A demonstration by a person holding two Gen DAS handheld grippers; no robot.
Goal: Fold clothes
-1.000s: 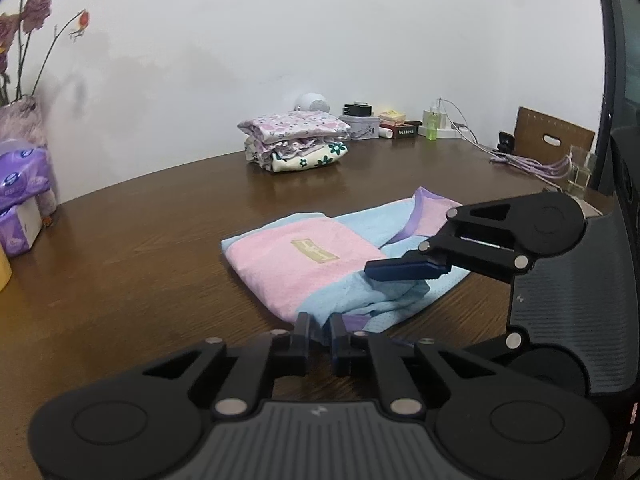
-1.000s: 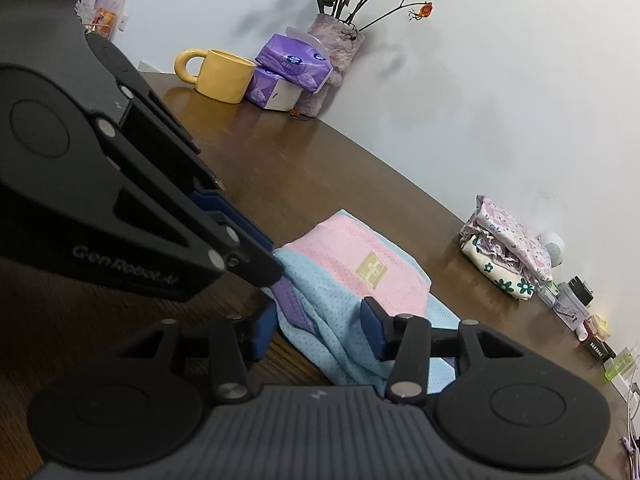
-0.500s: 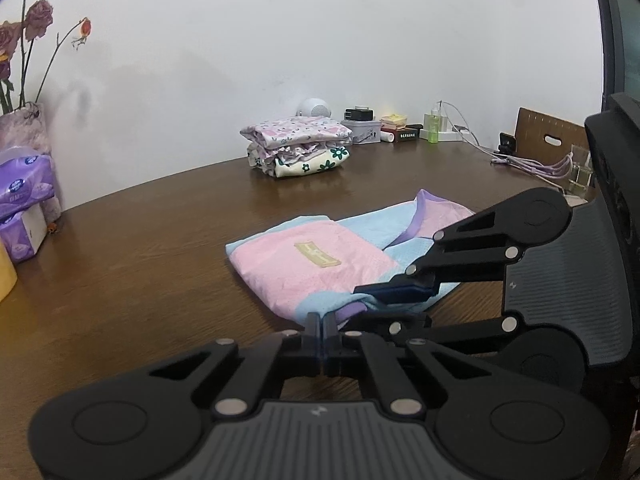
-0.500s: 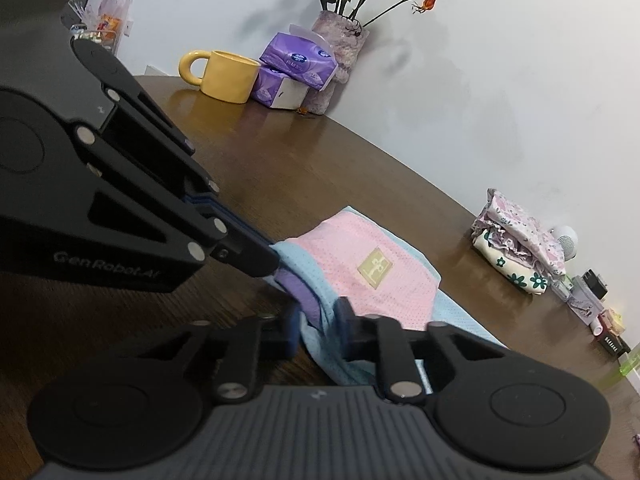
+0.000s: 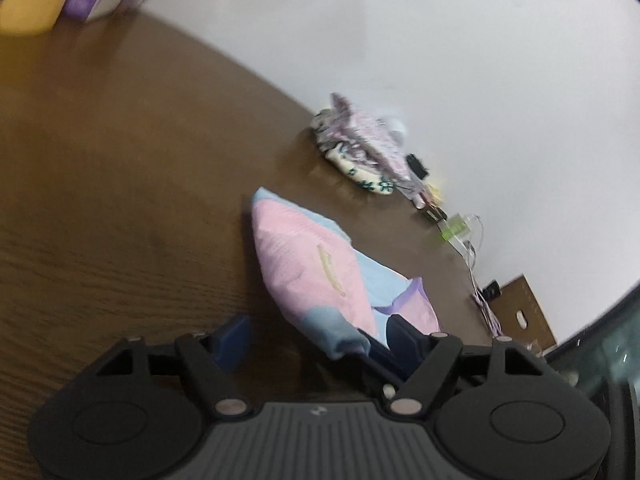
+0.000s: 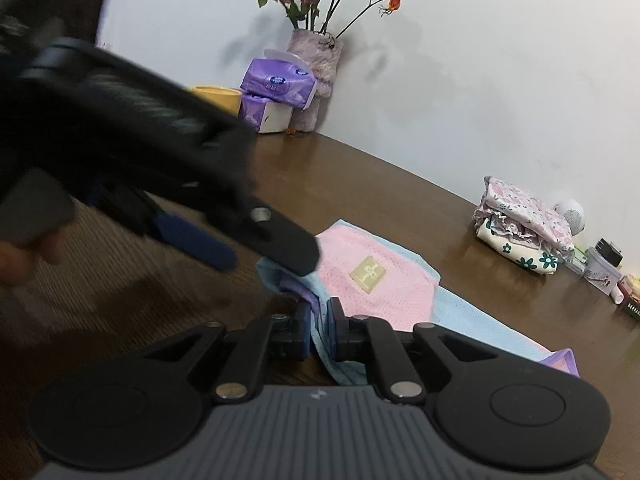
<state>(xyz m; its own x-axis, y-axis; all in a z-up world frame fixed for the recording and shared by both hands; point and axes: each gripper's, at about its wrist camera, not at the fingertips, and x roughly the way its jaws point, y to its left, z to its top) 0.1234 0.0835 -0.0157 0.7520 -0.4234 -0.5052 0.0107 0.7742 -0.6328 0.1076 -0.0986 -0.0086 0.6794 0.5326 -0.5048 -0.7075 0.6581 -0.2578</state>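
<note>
Setting: a dark brown wooden tabotop is not the word here; a dark brown wooden tabletop (image 6: 400, 184) stands against a plain white wall.
Garment: a pink, light blue and purple garment (image 6: 380, 280) lies partly folded on the tabletop, near its front edge, with a small beige label facing up on the pink panel.
Right tool: the right tool (image 6: 319, 330) sits low at the front edge of the garment, its two blue-padded fingers drawn close together and pinching a fold of light blue and purple cloth between them.
Left tool: the left tool (image 5: 316, 338) is tilted and blurred, its fingers spread wide apart; the garment's blue corner (image 5: 340, 336) lies in the gap between them, and no finger is seen pressing on it.
Left tool from the other side: in the right wrist view it is a large black blurred shape (image 6: 224, 240) over the left end of the garment, with part of a hand (image 6: 24, 256) behind it.
Folded stack: a stack of folded floral clothes (image 6: 524, 224) rests well apart from the garment, towards the far right of the tabletop by the wall.
Far left of the tabletop: a vase of dried roses (image 6: 316, 76), purple tissue packs (image 6: 276, 92) and a yellow mug (image 6: 218, 96) stand together against the wall.
Far right of the tabletop: small boxes and bottles (image 6: 604, 268) crowd beside the folded stack.
</note>
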